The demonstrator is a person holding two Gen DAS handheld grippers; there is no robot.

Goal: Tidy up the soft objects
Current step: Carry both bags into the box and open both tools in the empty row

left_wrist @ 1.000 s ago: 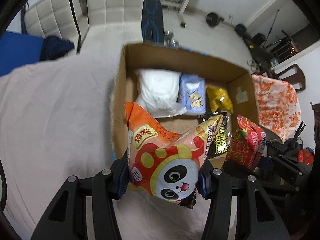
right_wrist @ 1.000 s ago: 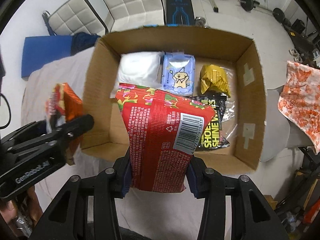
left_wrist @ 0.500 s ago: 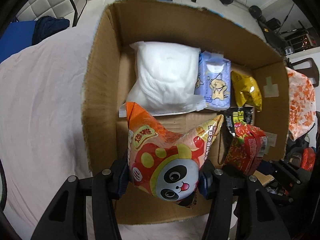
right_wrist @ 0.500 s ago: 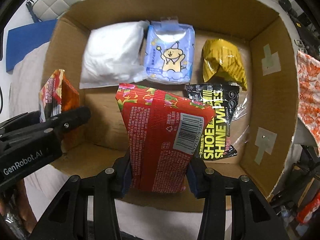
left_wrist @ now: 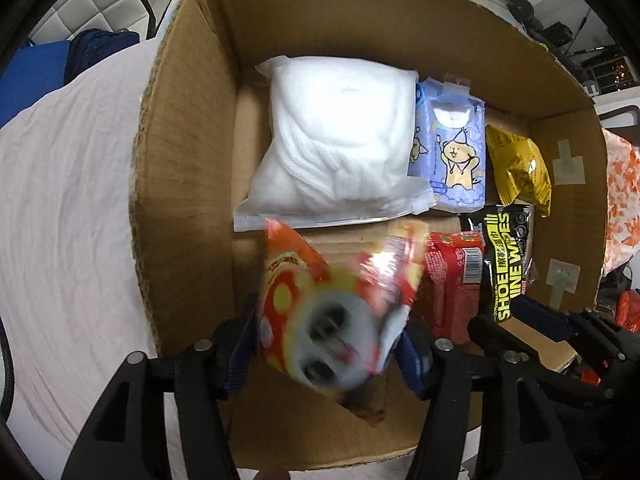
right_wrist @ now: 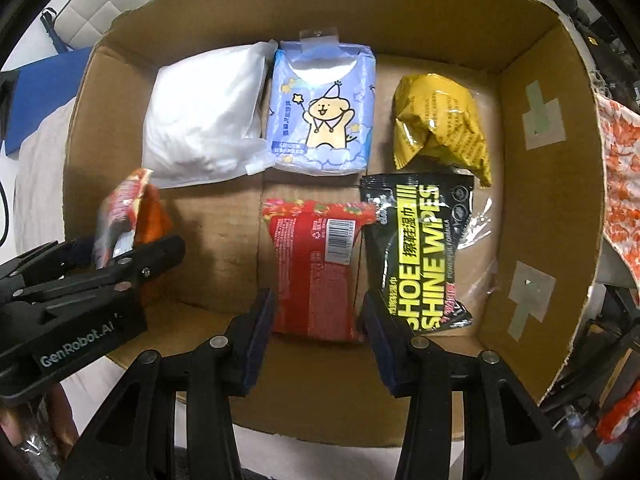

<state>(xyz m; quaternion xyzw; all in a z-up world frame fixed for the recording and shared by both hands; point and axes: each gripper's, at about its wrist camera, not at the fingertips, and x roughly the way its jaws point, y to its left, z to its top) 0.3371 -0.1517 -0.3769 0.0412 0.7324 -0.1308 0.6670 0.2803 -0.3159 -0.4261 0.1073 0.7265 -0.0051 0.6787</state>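
Note:
A cardboard box (right_wrist: 536, 208) holds several soft packs. My right gripper (right_wrist: 318, 334) is open; the red snack pack (right_wrist: 316, 268) lies on the box floor between and just beyond its fingers, beside the black shoe wipes pack (right_wrist: 420, 256). My left gripper (left_wrist: 326, 350) has its fingers spread; the orange panda snack bag (left_wrist: 336, 312) is blurred and tilted between them, over the box's near left part. It also shows in the right wrist view (right_wrist: 128, 212). The red pack also shows in the left wrist view (left_wrist: 452, 280).
At the back of the box lie a white bag (right_wrist: 204, 120), a blue tissue pack (right_wrist: 324, 112) and a yellow bag (right_wrist: 440, 120). The box stands on a pale sheet (left_wrist: 68, 208). An orange patterned cloth (right_wrist: 620, 184) hangs to the right.
Both grippers moved down into the box. My right gripper opened and the red pack now lies on the box floor. My left fingers spread and the panda bag is slipping and tilting.

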